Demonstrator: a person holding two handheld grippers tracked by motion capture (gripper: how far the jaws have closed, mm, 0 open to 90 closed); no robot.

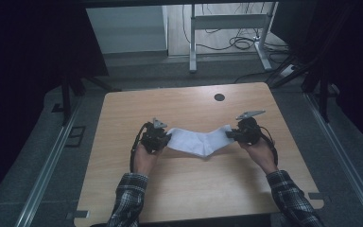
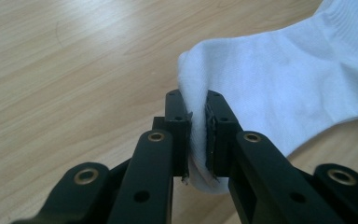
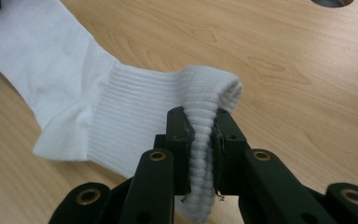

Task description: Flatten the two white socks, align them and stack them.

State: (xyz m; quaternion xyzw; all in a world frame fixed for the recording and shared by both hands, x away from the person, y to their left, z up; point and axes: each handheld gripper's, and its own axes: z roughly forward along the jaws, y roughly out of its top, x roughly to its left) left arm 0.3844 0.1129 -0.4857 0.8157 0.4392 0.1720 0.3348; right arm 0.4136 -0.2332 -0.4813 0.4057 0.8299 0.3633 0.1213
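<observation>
A white sock (image 1: 198, 140) hangs stretched between my two grippers over the middle of the wooden table (image 1: 189, 189), sagging at its heel. My left gripper (image 1: 164, 138) is shut on the toe end of the sock (image 2: 279, 84), the cloth pinched between its black pads. My right gripper (image 1: 230, 135) is shut on the ribbed cuff of the sock (image 3: 135, 116), whose folded edge sticks up between the jaws. Both hands hold the grippers from below, with plaid sleeves at the table's near edge.
A round cable hole (image 1: 219, 97) sits near the table's far edge. Beyond the table stand a white desk frame (image 1: 227, 23) and loose cables on the floor. Metal rails (image 1: 47, 165) run along both sides of the table.
</observation>
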